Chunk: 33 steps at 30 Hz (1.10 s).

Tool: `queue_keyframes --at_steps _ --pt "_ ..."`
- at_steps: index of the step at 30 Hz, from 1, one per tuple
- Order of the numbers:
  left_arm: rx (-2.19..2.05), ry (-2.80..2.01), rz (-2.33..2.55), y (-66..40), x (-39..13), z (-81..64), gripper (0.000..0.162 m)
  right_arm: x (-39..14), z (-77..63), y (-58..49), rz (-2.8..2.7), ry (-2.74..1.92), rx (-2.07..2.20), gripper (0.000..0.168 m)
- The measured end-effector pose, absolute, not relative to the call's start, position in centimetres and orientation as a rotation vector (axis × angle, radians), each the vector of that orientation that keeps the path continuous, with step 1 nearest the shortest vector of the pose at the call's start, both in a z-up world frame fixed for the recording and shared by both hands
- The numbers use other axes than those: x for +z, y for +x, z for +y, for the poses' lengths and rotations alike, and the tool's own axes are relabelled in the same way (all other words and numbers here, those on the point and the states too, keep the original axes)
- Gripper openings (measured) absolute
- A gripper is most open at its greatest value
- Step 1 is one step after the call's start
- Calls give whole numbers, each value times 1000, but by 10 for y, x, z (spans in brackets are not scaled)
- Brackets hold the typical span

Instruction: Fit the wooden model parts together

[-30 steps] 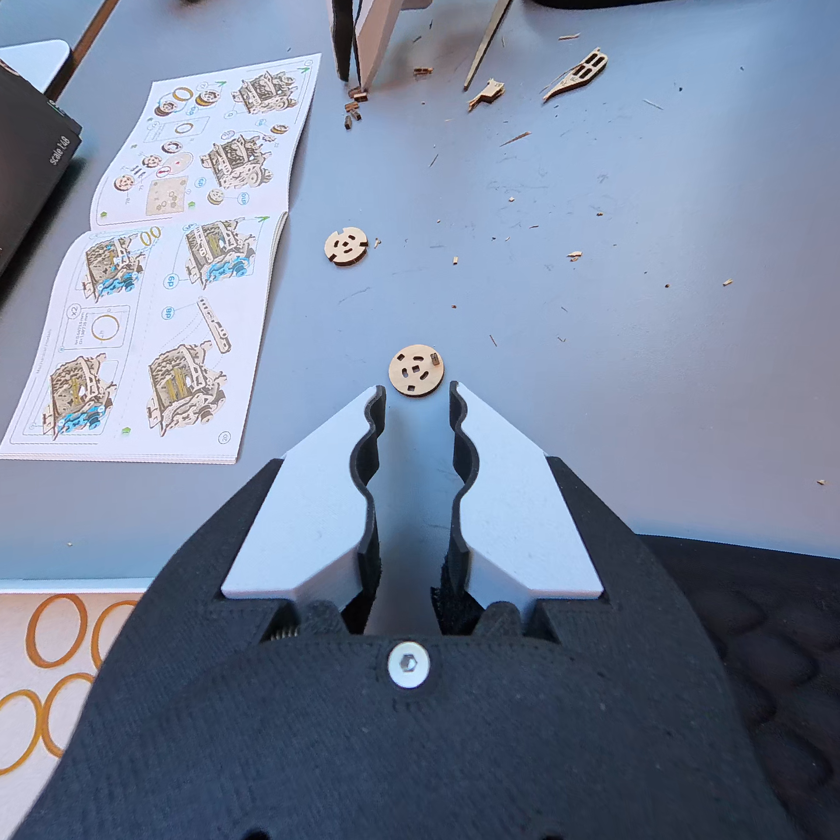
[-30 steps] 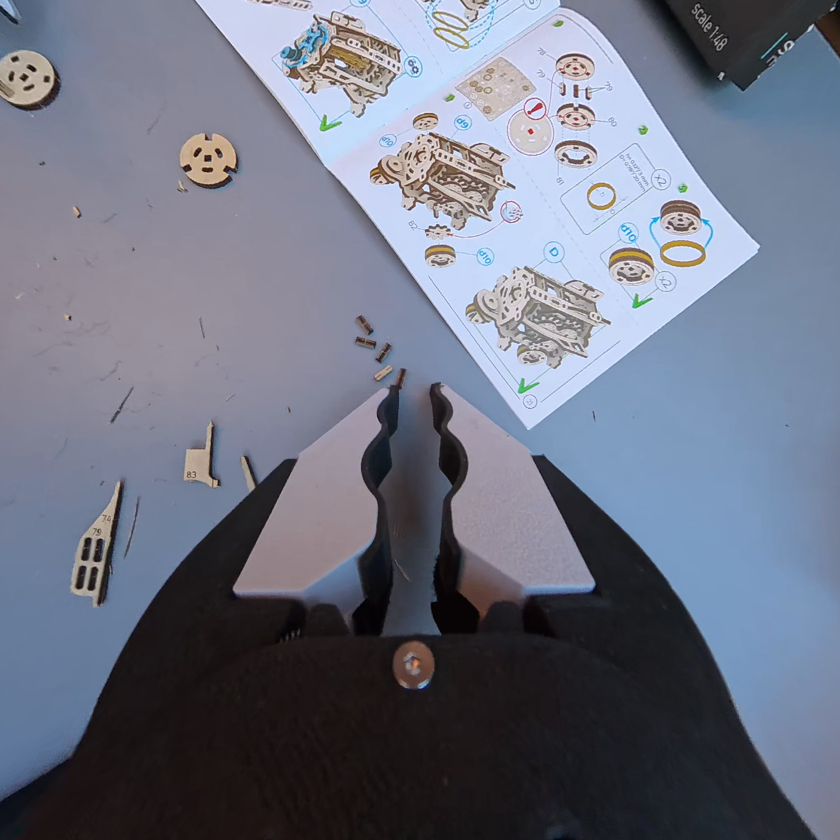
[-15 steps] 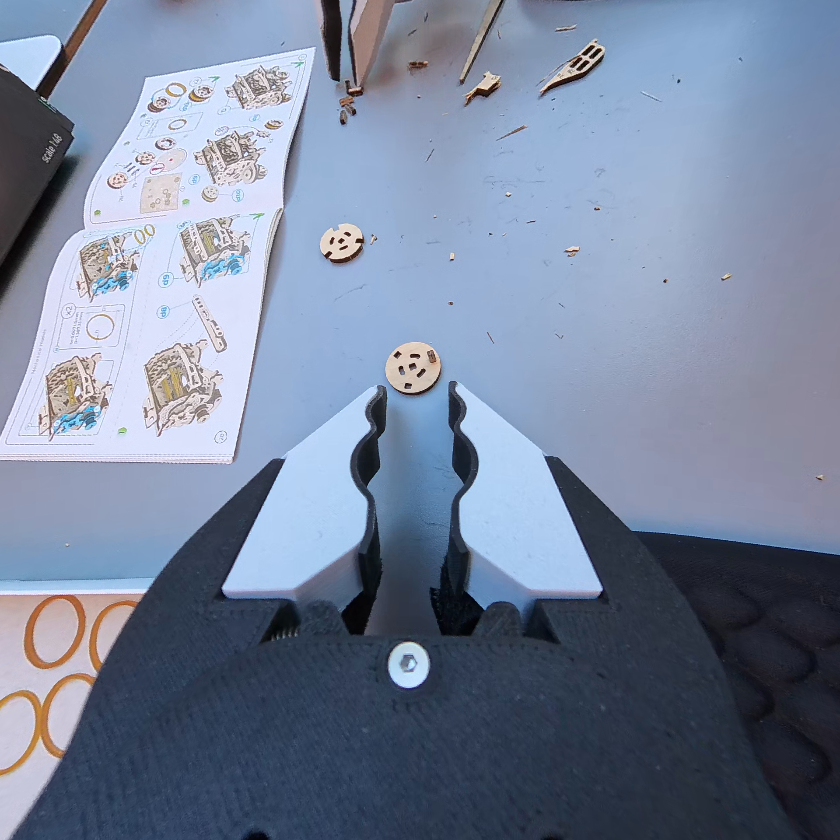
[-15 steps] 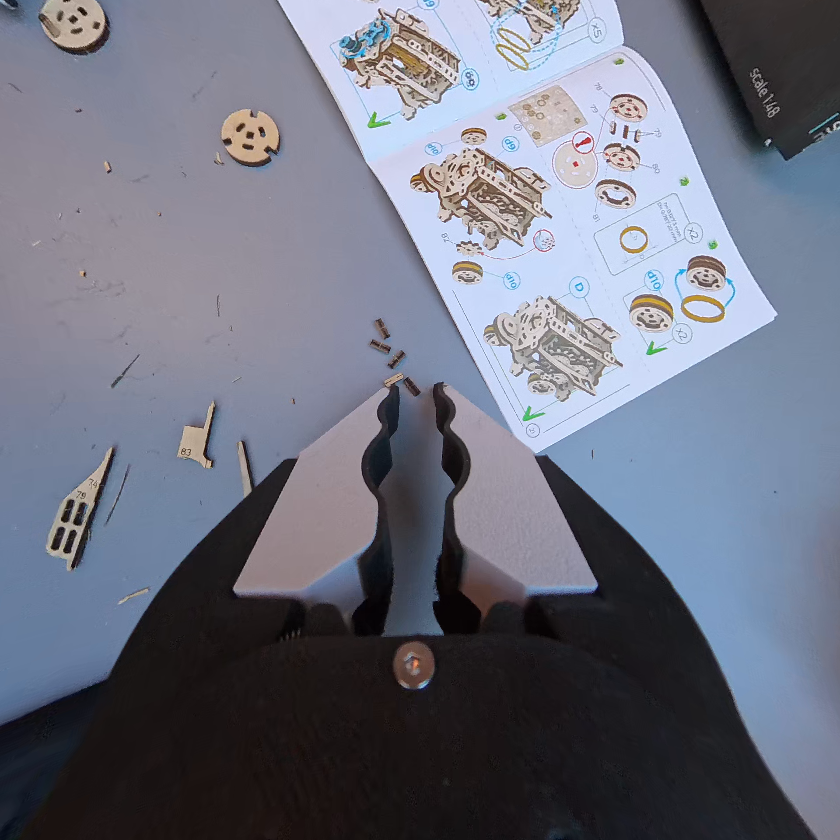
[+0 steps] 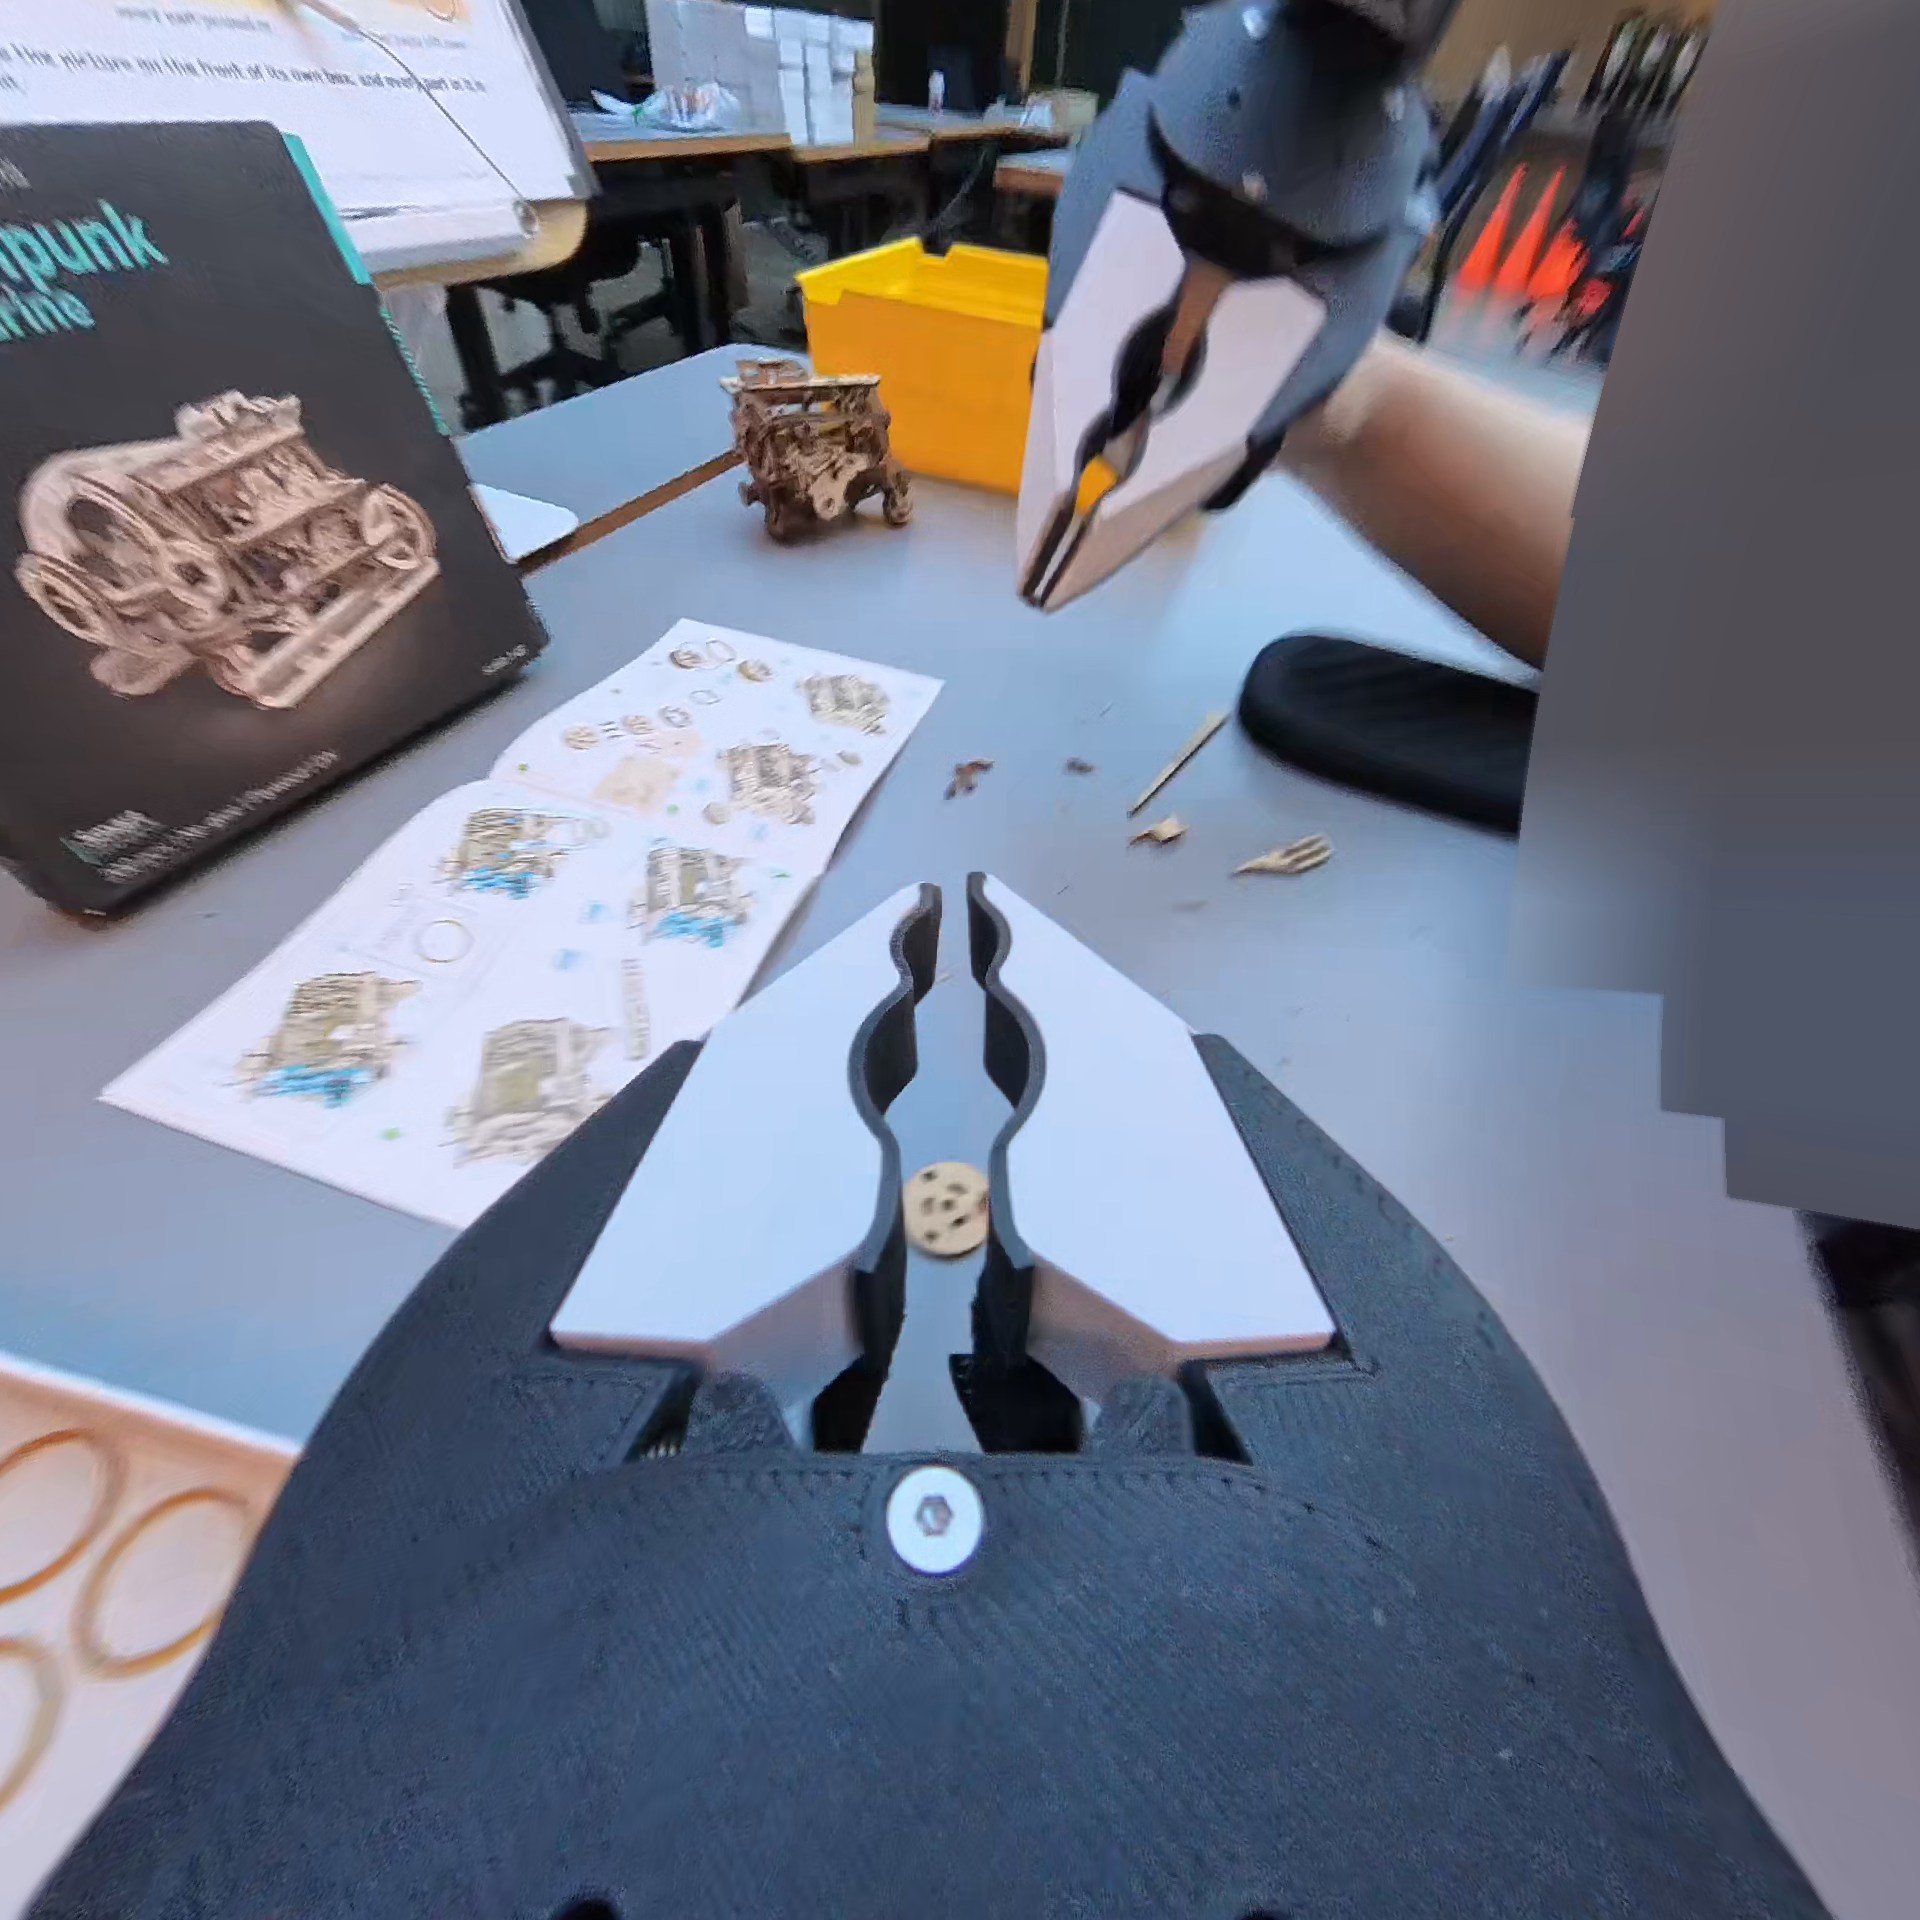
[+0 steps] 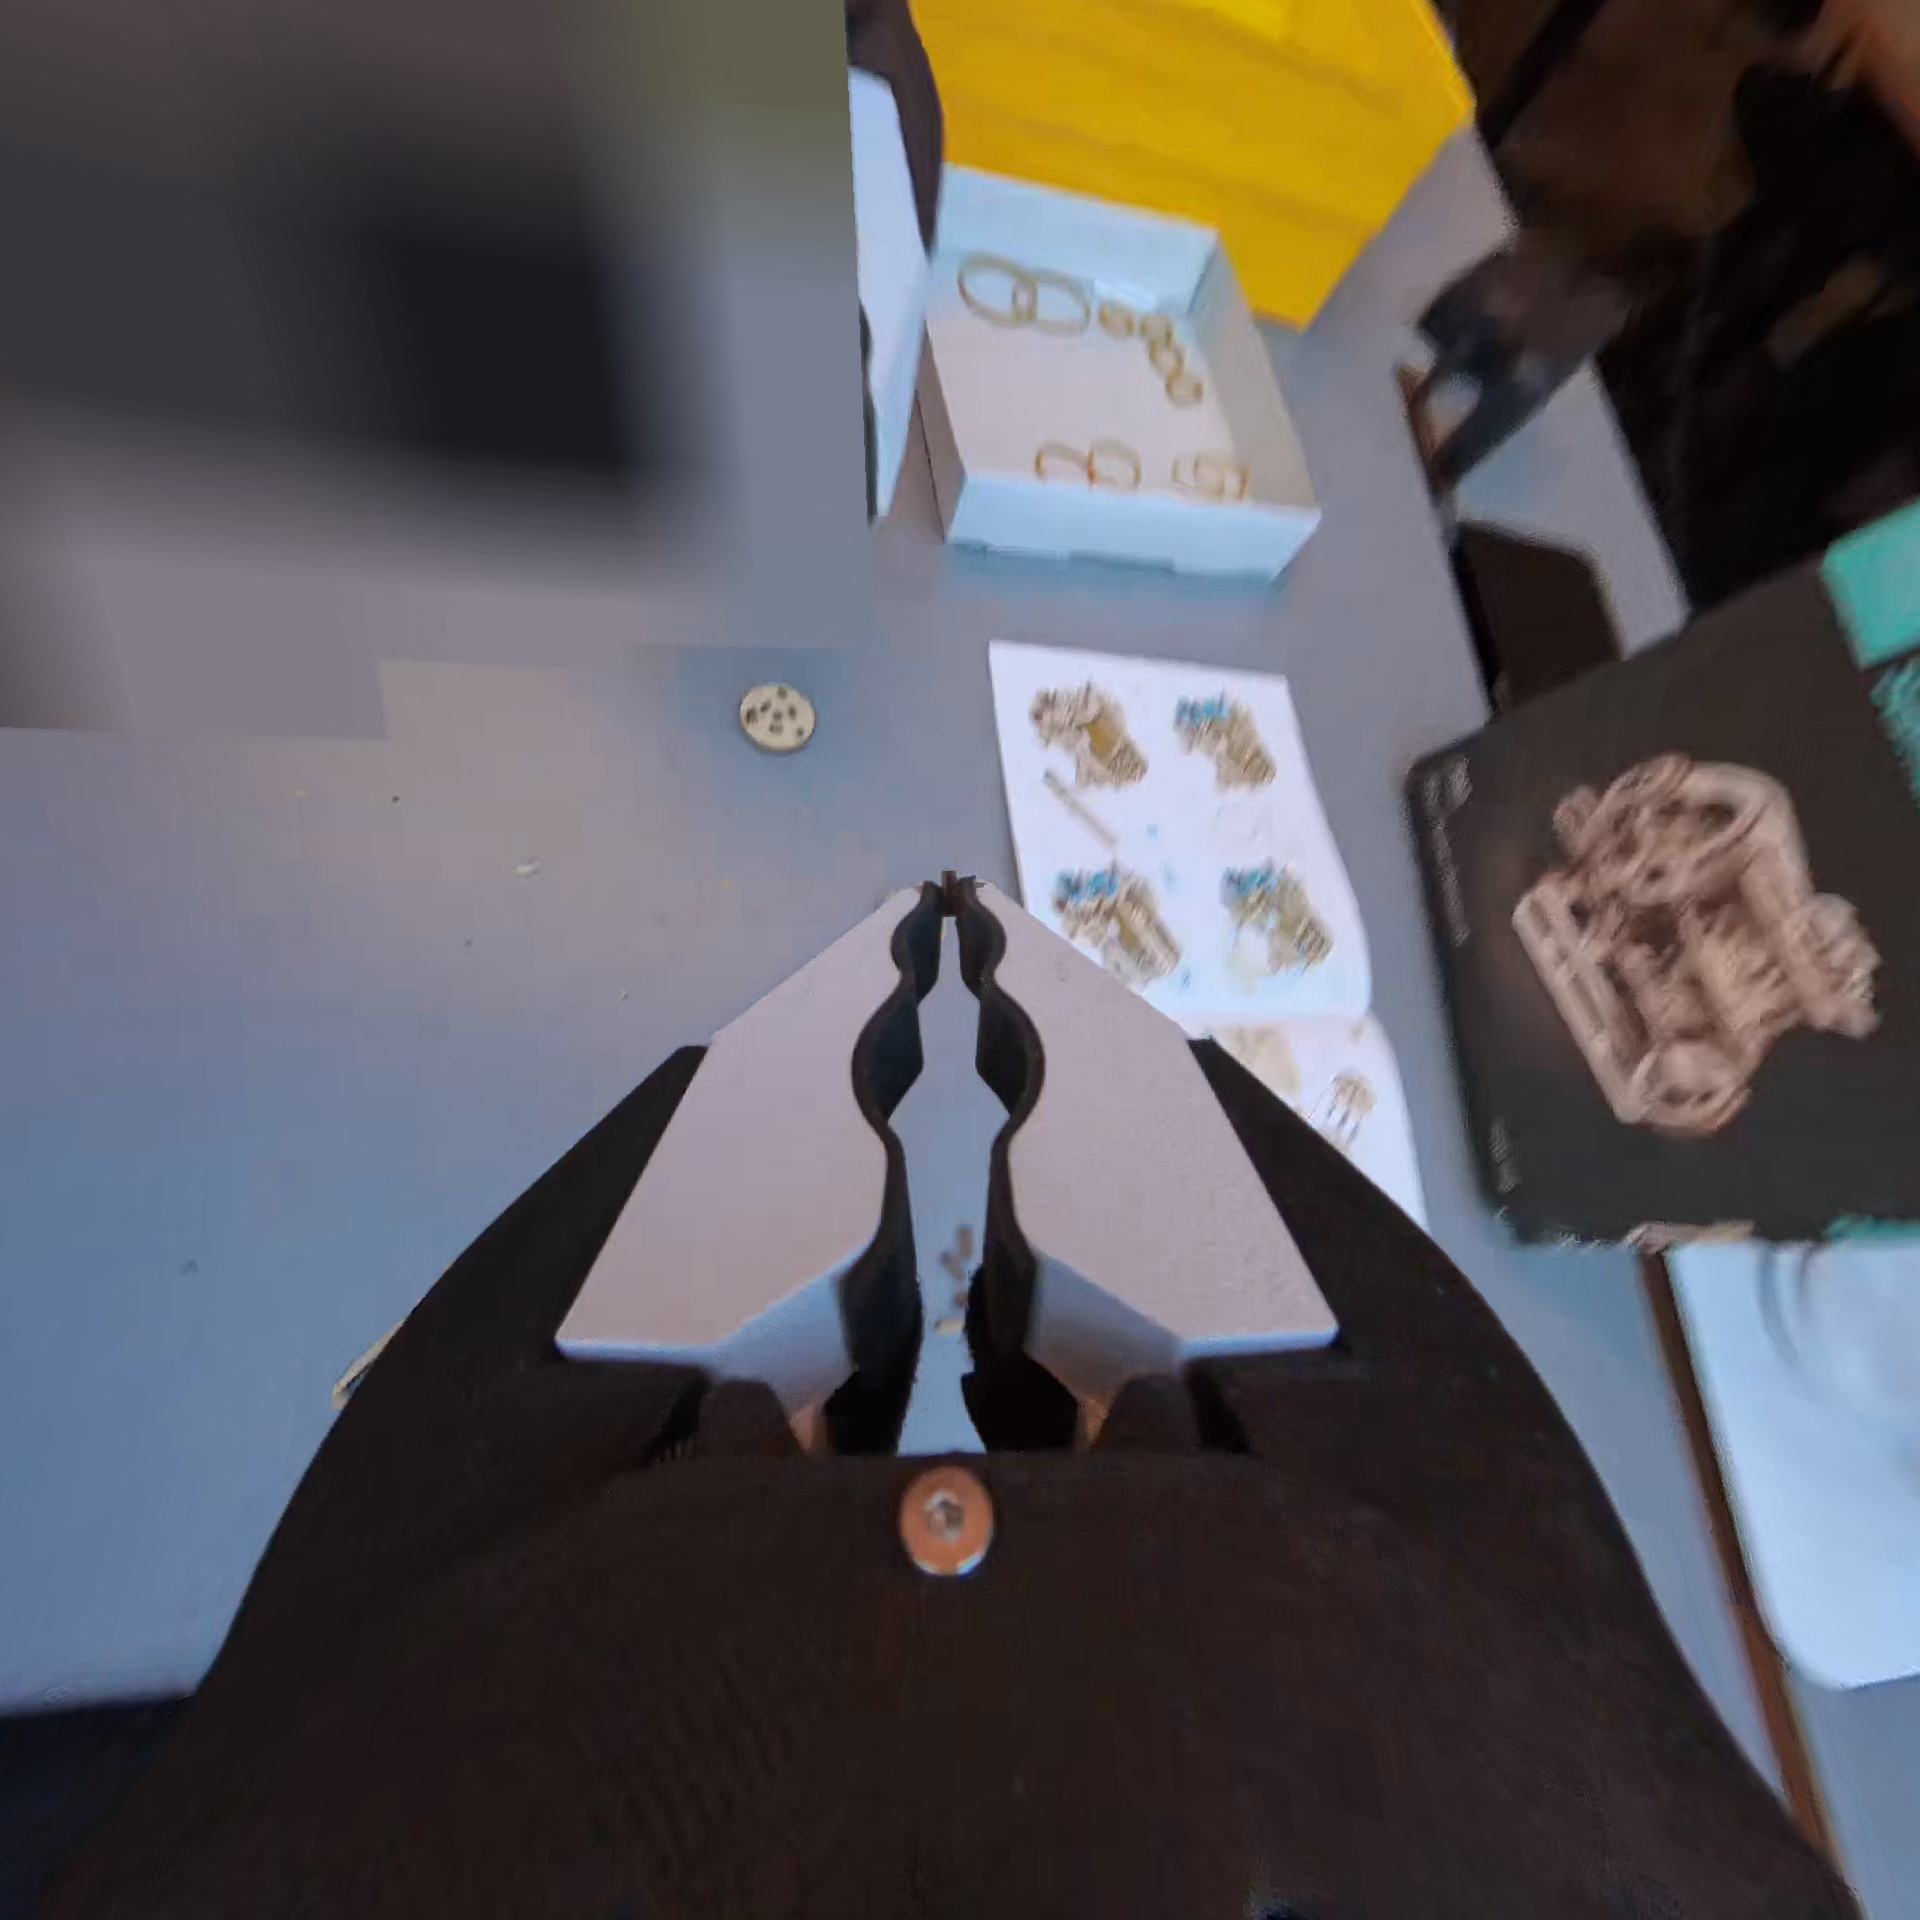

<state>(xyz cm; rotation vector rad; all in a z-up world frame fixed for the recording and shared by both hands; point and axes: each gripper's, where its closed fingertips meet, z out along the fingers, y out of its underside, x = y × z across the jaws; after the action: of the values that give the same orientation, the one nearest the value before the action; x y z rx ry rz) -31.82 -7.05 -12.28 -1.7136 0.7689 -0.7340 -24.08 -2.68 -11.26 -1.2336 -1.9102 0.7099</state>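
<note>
Yellow bin (image 5: 925, 358), grey table (image 5: 1299, 997), black box (image 5: 208, 499), tan disc (image 5: 943, 1208)

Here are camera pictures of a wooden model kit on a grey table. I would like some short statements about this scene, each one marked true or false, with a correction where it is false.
1. The right gripper pinches a small dark piece at its fingertips. True.
2. The round wooden disc is clamped in the left gripper. False: it lies flat on the table, with nothing gripping it.
3. The instruction booklet lies open on the table. True.
4. The yellow bin stands on the booklet. False: it stands far behind it, past the assembled wooden model.
5. The white box holds golden rings. True.
</note>
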Motion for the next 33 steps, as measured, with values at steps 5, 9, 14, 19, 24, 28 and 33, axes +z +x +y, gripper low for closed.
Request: queue_keyframes --at_steps 5,9,14,19,24,28,33 --pt "-1050 -1694 581 -309 -101 -74 12 -99 -61 -290 -1921 -882 581 2" --pt "-1038 -1697 521 -316 -97 -71 15 -102 -65 -311 -1896 -813 513 2" --pt "-1135 -1693 460 -315 -94 -71 15 -102 -70 -322 -1888 -769 465 2" --pt "-1162 -1721 438 -313 -102 -68 13 -102 -70 -326 -1872 -738 402 2" --pt "-1212 -1707 458 -311 -103 -71 3 -103 -71 -325 -1871 -717 397 2" --pt "-1271 -1688 446 -310 -101 -72 5 -101 -74 -323 -1858 -679 397 2" --pt "-1307 -1679 437 -311 -100 -73 4 -101 -75 -324 -1845 -649 379 2"
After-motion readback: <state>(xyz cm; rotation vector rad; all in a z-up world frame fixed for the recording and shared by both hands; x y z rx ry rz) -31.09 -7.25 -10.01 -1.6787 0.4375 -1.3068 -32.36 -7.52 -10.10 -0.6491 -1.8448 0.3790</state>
